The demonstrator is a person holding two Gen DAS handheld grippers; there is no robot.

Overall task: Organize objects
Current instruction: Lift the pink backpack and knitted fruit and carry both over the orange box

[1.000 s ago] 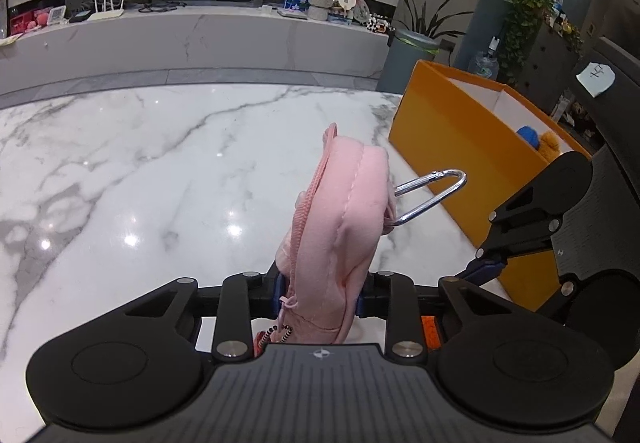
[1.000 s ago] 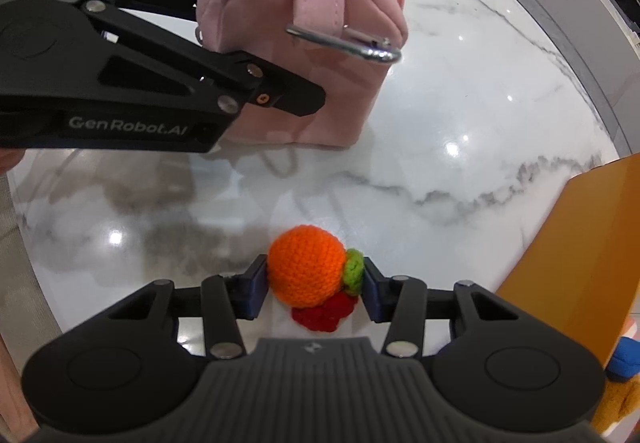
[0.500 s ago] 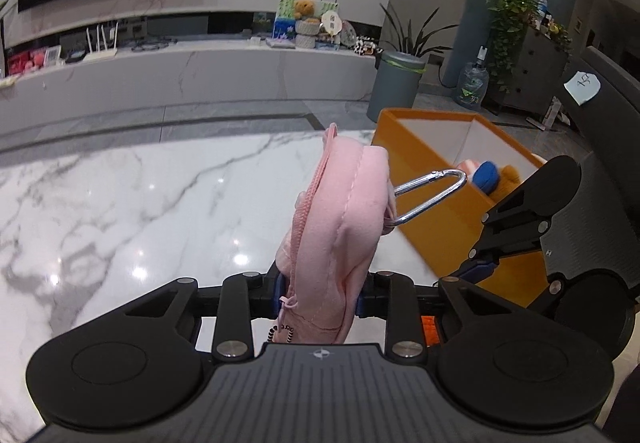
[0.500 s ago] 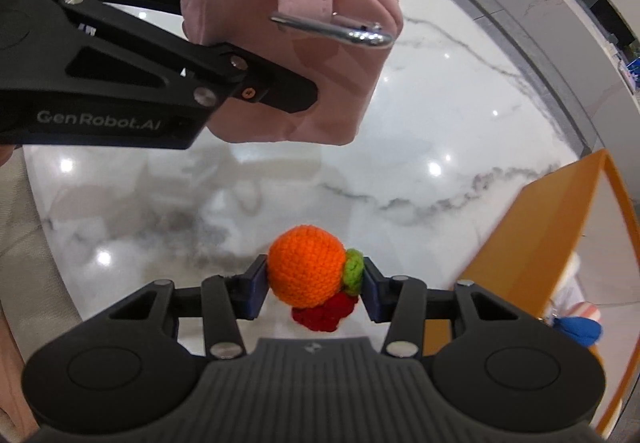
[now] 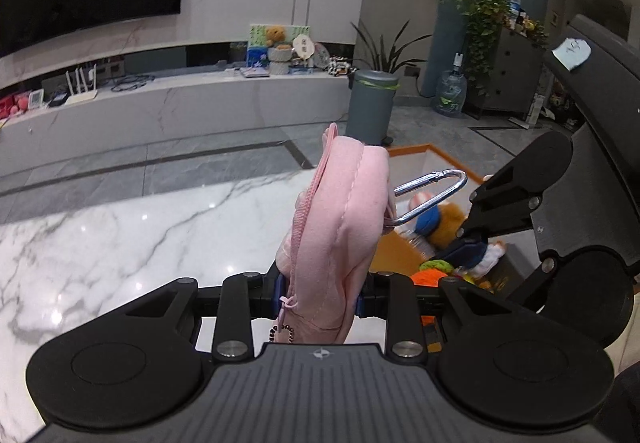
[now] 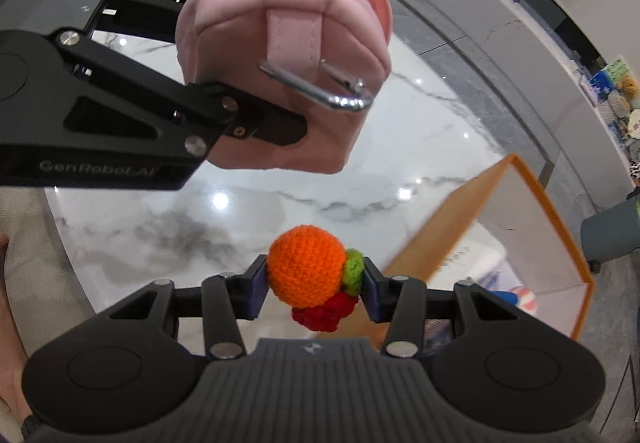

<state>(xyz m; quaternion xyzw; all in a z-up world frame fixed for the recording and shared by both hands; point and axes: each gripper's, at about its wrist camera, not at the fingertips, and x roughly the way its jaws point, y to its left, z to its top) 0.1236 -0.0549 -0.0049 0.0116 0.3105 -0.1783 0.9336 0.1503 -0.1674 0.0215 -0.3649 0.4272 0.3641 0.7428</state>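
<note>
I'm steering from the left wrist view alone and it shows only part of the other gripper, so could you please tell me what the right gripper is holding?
Observer: The right gripper is shut on a crocheted orange ball with a green and red trim.
Operator: Thank you. Is the orange box under it?
Observer: Not quite; the orange box lies to the gripper's right in that view, with the marble table below the ball.
Operator: And how does my pink pouch look from there?
Observer: The pink pouch hangs clear above the table in the left gripper, its strap and silver carabiner facing the right wrist camera.
</note>
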